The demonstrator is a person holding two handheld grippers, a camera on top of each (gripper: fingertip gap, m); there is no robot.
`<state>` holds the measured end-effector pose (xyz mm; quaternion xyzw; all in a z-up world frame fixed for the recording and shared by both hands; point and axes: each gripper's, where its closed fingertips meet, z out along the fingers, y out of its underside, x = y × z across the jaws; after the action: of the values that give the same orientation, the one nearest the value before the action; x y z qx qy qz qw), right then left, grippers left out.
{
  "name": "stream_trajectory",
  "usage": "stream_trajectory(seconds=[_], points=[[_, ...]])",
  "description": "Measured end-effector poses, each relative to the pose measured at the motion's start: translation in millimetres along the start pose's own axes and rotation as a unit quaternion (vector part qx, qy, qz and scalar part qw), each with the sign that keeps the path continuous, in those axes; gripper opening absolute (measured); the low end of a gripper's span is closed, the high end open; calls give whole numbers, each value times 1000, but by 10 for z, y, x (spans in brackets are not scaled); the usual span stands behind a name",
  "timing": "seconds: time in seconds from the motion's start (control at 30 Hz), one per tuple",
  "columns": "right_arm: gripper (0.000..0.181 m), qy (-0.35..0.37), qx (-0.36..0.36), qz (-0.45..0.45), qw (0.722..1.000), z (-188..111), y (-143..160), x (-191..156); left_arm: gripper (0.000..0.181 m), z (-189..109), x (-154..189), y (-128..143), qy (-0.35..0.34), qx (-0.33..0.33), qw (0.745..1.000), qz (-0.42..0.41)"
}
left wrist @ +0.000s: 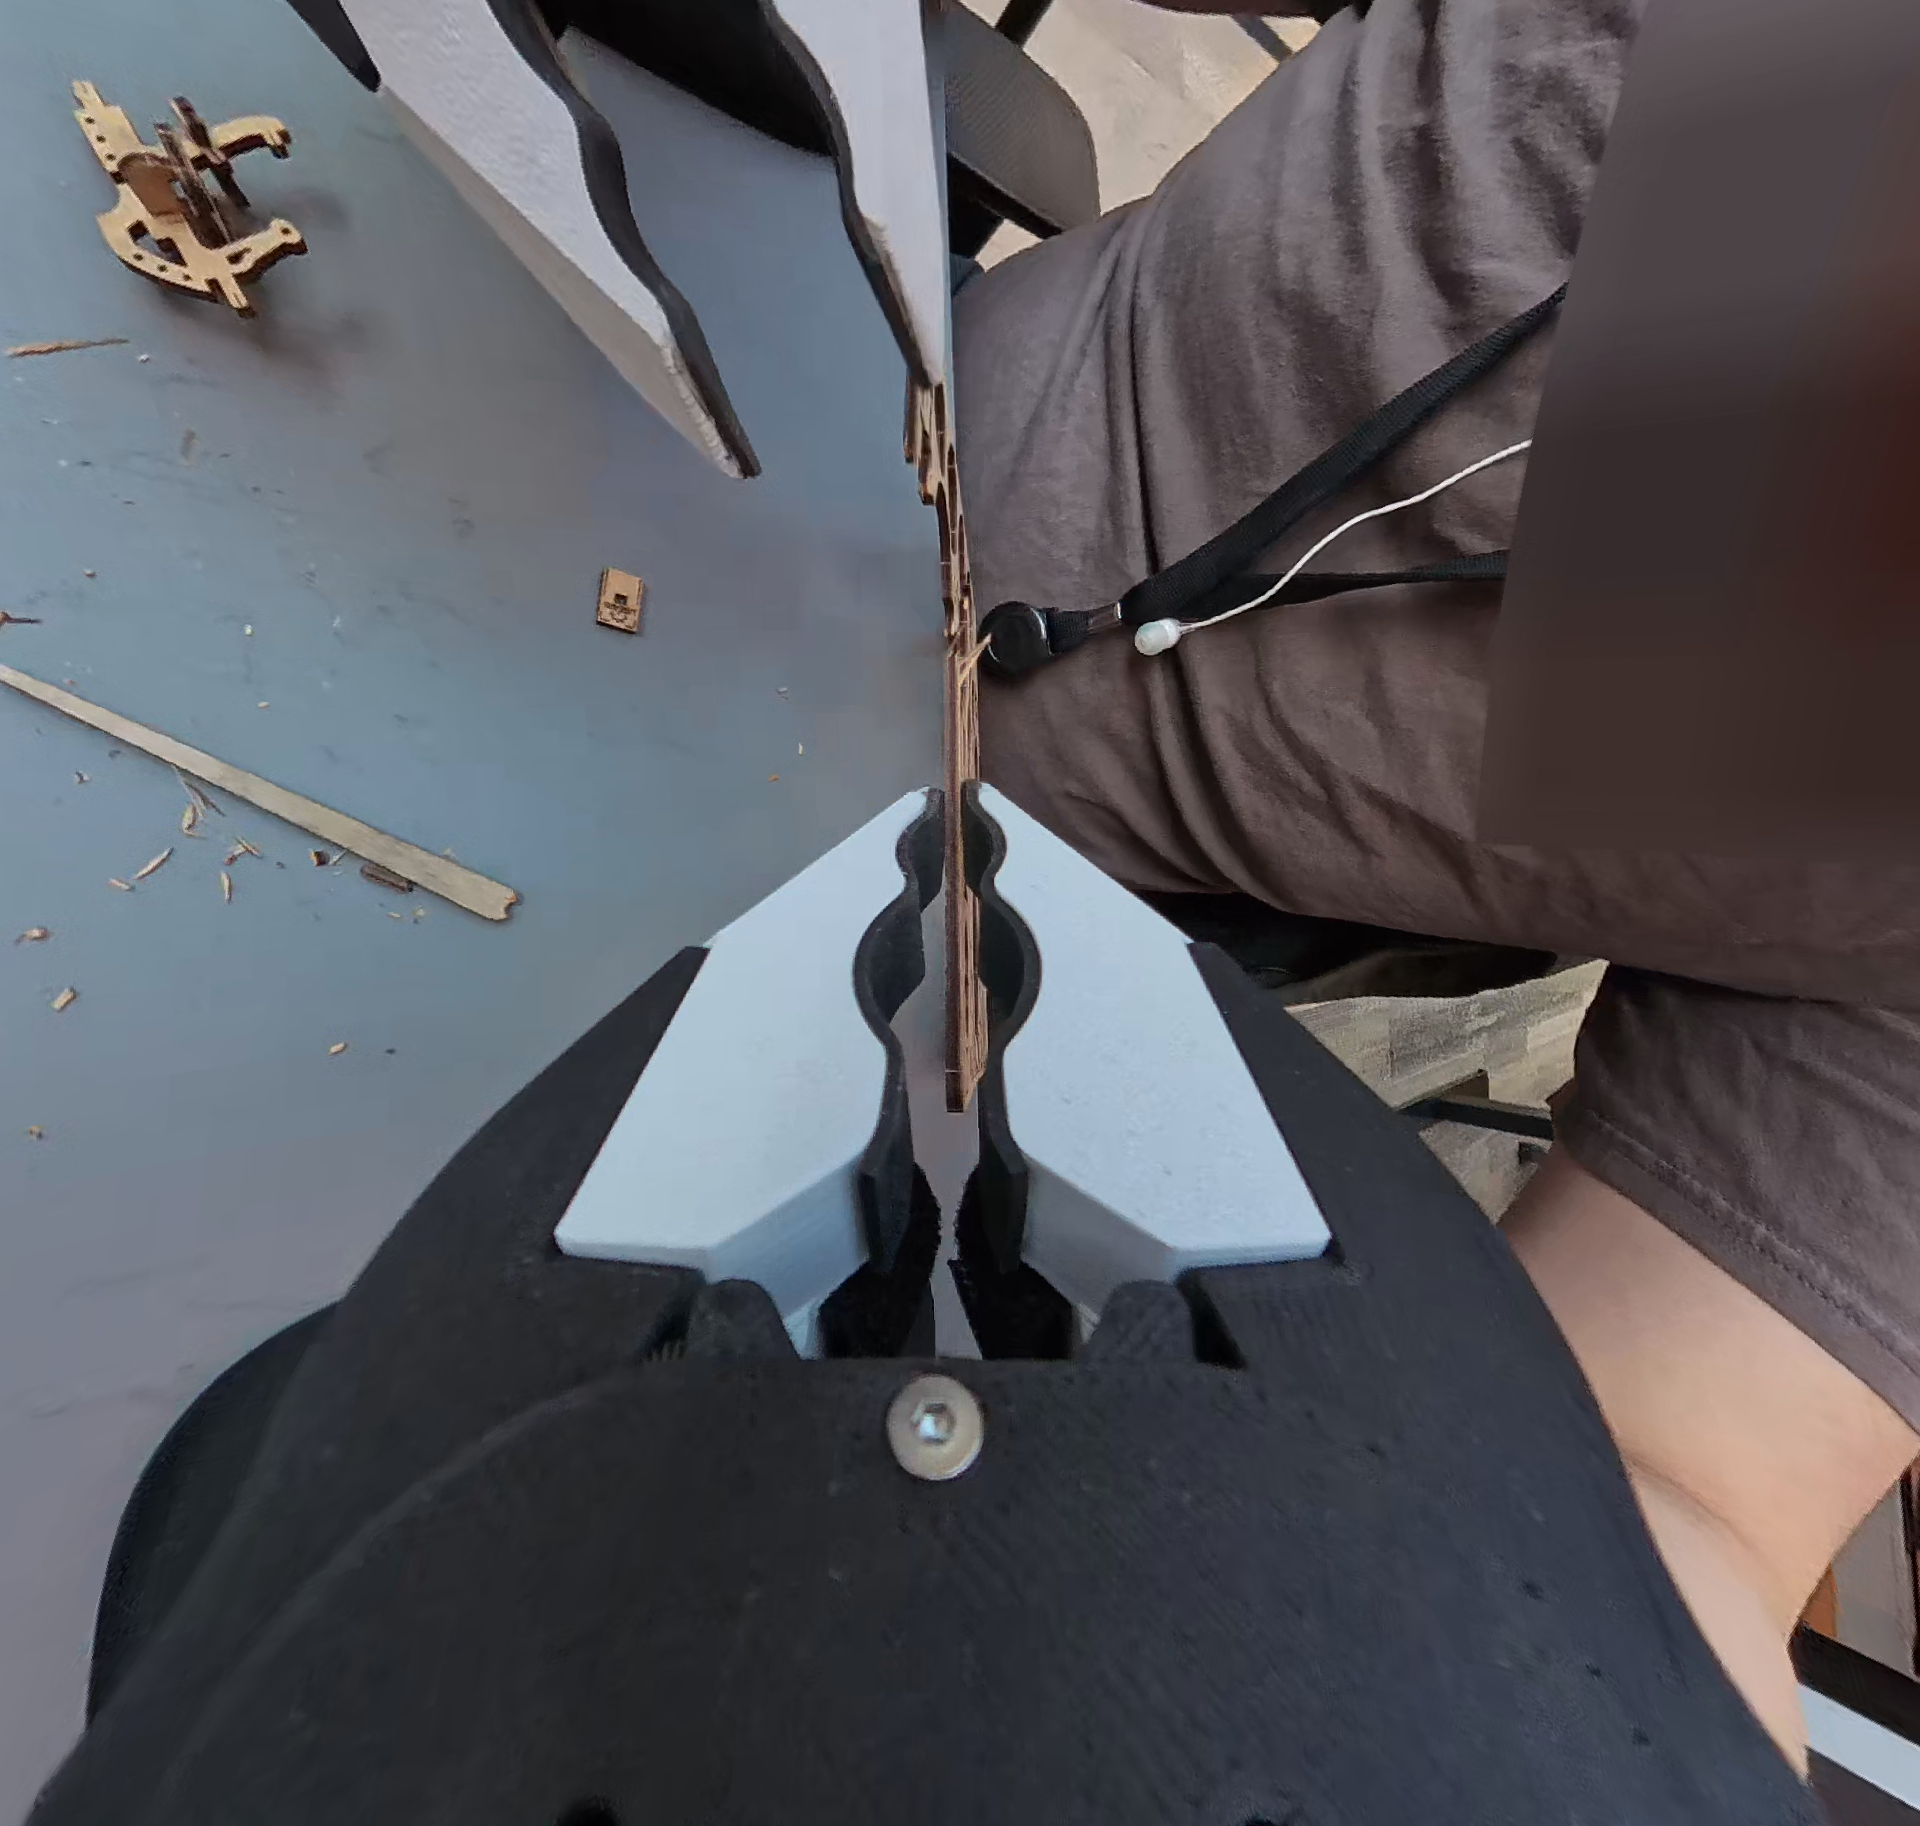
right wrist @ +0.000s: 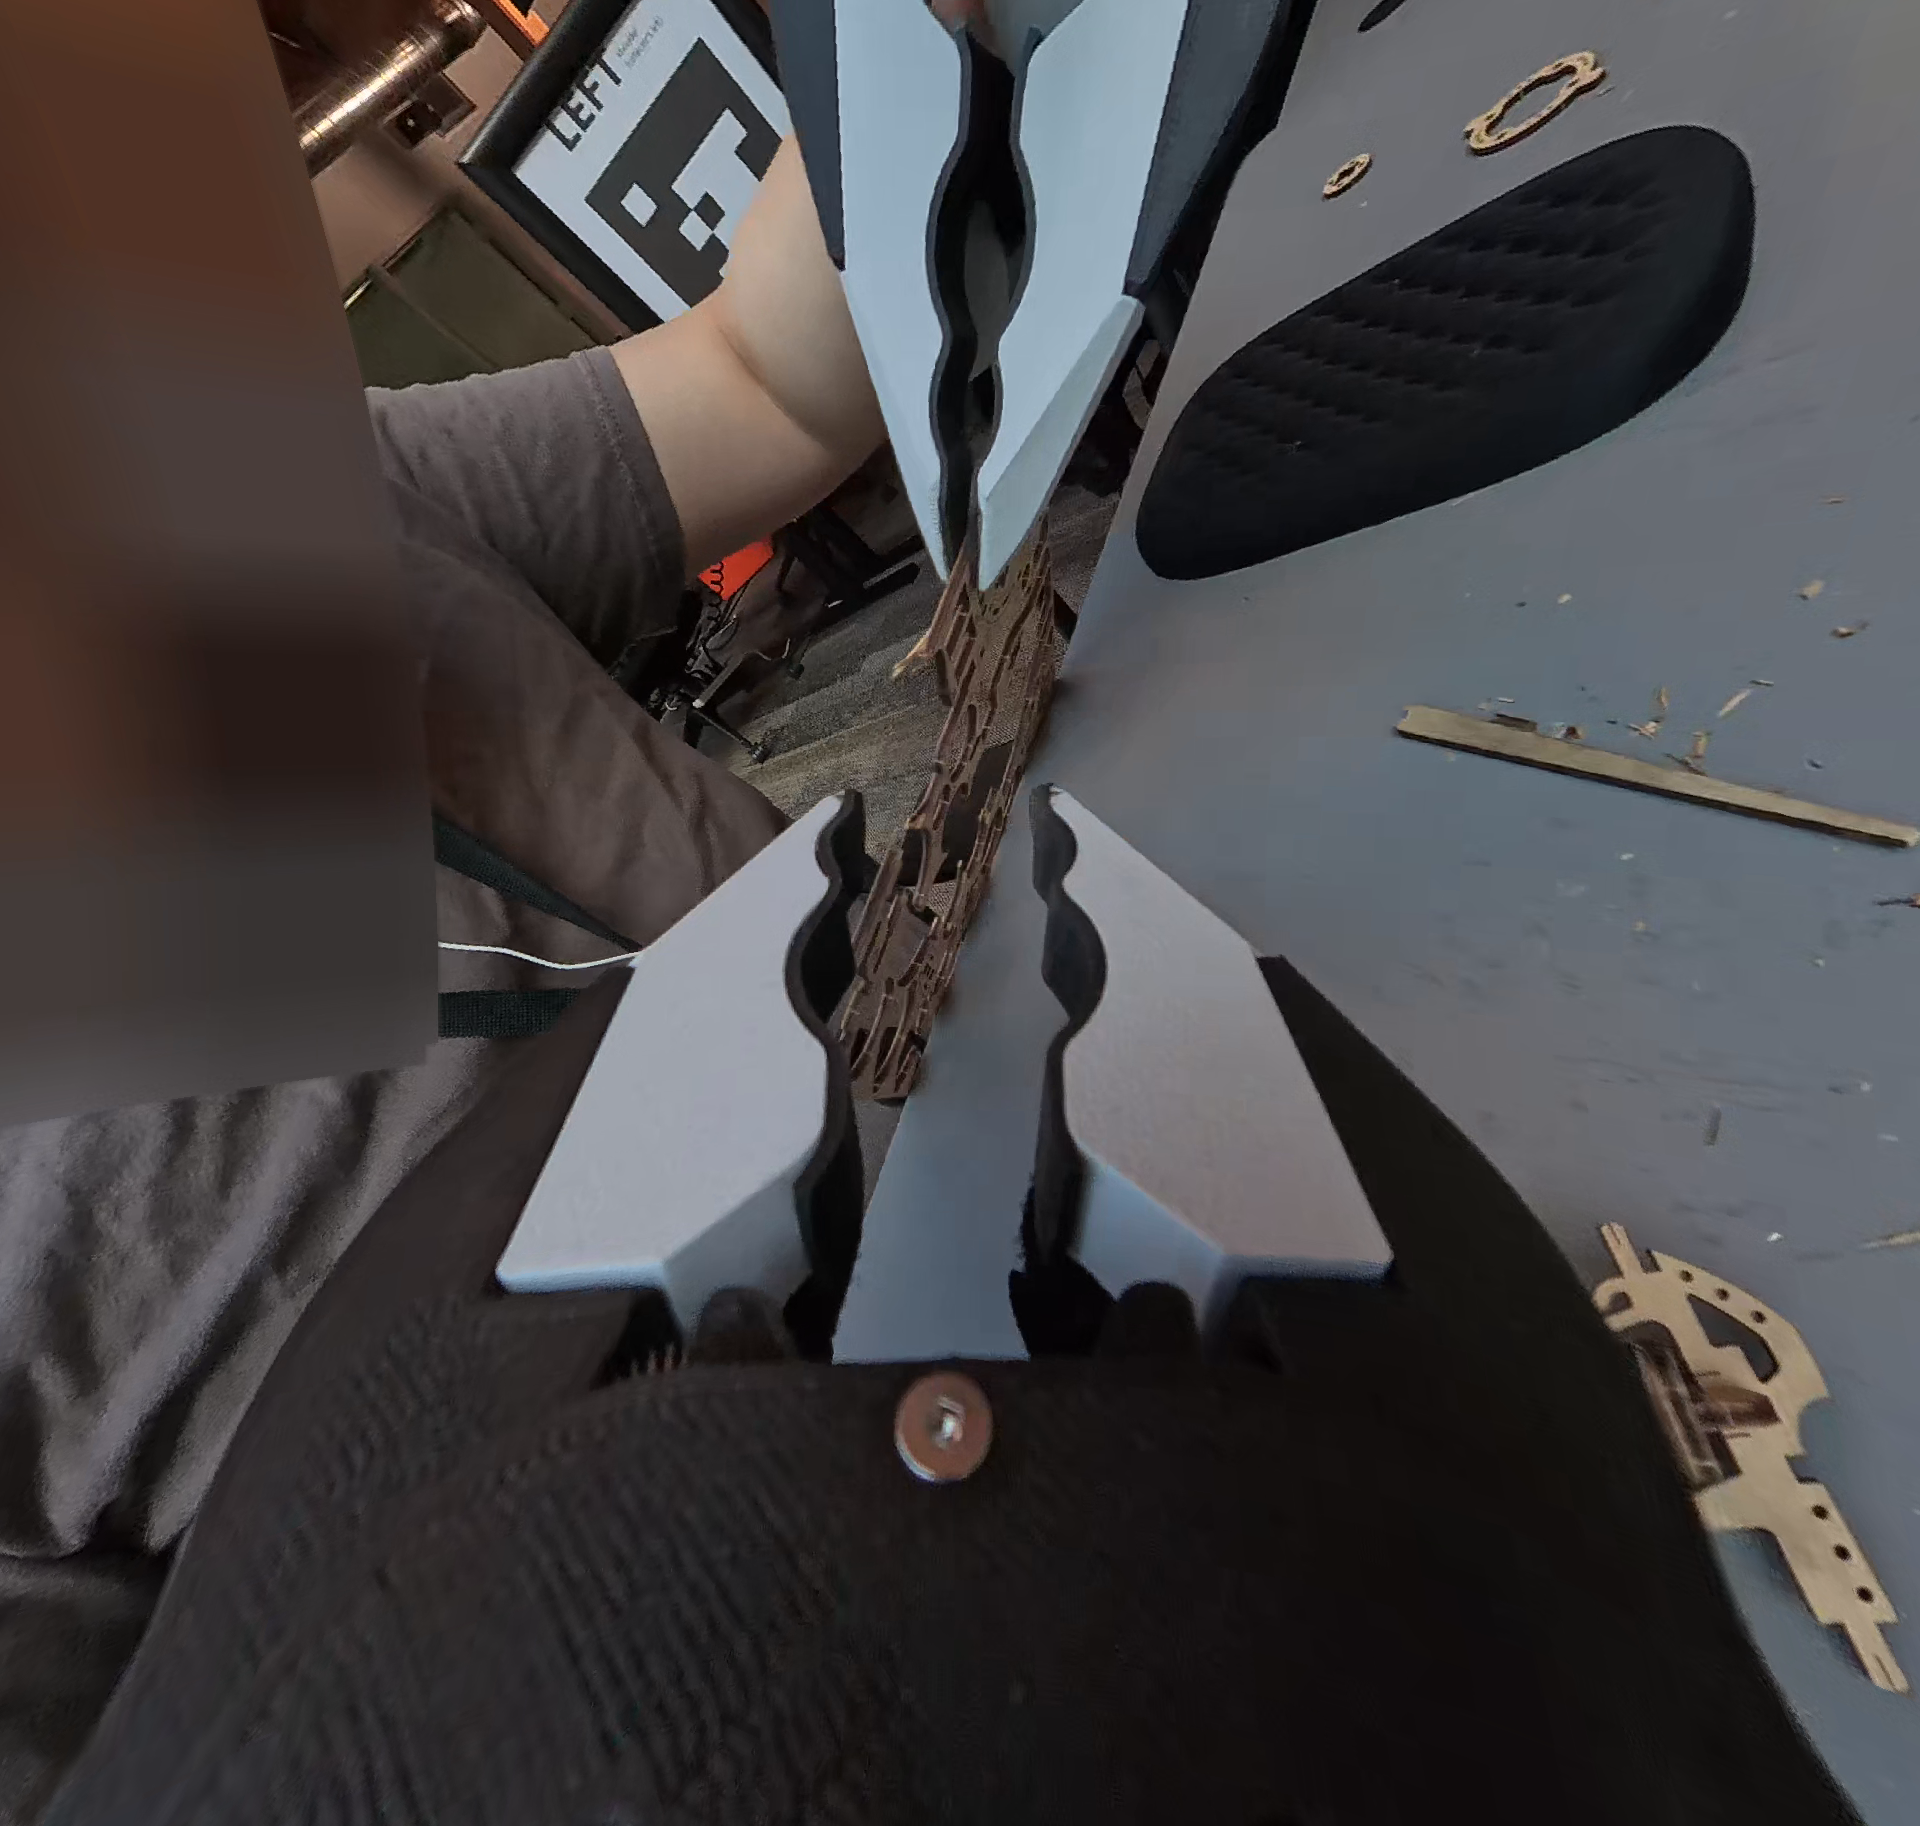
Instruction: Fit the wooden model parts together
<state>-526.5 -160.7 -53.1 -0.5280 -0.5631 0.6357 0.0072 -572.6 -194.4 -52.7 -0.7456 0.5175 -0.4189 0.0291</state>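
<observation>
Wooden sheet (left wrist: 962,945) of uncut parts clamped edge-on in left gripper (left wrist: 948,797). Right gripper (right wrist: 940,805) spread wide, astride sheet's far end, not pinching. Part-built model (left wrist: 187,207) far left on table (left wrist: 520,716). Most fitting apparently left.

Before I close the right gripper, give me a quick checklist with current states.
1. Left gripper grips the wooden sheet: ok, shut on it.
2. Right gripper ready to close: ok, it is open.
3. Sheet sits inside the right jaws: ok, though nearer one side.
4. Sheet clear of the table edge: cannot tell.
5. Partly built model out of the way: ok, lying apart on the table.
</observation>
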Motion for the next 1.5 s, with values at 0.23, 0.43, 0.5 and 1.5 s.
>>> stream_trajectory(seconds=[0.23,0.43,0.5,1.5], points=[[31,-3,13,-17,1000,12,-35,-112,0,-449,154,172,-19,-14,999,-34],[30,4,36,-19,999,-57,21,-121,0,-1000,232,611,-48,-56,991,-114],[30,6,51,-19,999,-92,35,-116,0,-1186,265,797,-52,-81,985,-141],[30,60,41,-41,997,-181,227,202,11,-2122,-1033,2690,-70,-78,957,-272]])
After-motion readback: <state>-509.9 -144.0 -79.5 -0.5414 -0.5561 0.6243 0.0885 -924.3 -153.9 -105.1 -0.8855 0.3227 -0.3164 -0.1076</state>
